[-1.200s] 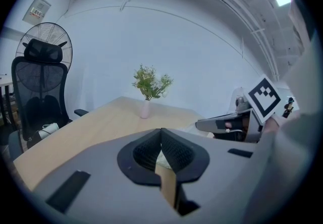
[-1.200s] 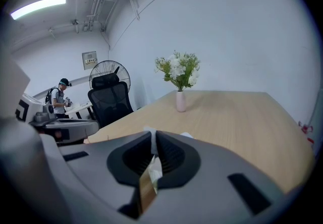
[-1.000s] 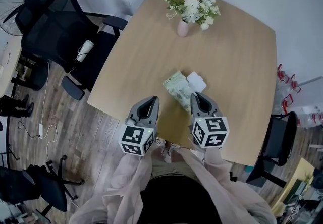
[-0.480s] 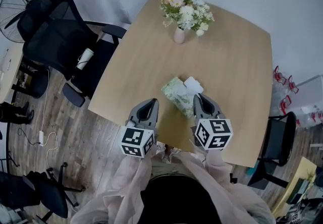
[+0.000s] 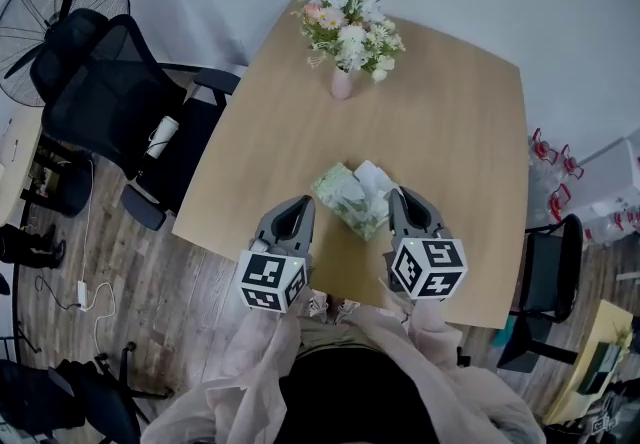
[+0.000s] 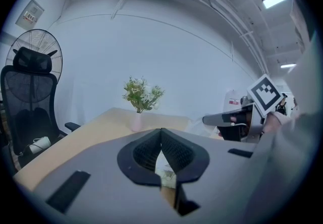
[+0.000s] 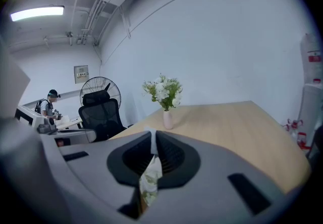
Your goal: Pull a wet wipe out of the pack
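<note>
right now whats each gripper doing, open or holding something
left gripper: closed, nothing in it.
right gripper: closed on the edge of the wet wipe pack.

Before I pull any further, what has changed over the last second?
Both grippers have risen a little. The right gripper, still shut on an edge of the wet wipe pack, appears to have lifted it slightly off the table. The left gripper stays shut beside the pack. The flower vase is unmoved.
</note>
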Motion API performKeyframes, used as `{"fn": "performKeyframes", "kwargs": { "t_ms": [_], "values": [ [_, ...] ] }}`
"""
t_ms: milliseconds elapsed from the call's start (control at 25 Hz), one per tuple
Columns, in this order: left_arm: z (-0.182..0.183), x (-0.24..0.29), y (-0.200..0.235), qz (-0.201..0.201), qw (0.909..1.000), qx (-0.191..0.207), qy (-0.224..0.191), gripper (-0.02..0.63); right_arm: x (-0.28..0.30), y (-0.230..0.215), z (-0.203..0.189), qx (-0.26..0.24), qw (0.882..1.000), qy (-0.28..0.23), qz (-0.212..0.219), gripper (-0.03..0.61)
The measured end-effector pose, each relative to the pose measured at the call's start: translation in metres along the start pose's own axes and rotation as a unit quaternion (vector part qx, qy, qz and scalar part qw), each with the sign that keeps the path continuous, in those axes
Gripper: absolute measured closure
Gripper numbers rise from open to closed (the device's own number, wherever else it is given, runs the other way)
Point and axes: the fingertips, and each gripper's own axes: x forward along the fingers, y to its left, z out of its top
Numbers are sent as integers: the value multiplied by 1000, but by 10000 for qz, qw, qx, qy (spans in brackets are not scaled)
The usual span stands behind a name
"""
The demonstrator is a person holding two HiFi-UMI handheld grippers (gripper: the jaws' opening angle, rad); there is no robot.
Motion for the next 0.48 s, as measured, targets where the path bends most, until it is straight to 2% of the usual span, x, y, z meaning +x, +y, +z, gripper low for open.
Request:
{"fn": "performKeyframes", "kwargs": {
  "t_ms": [480],
  "values": [
    [7, 24, -28, -463, 9988, 136, -6, 603, -39, -46, 6, 186, 9973, -260, -655, 566]
  ]
}}
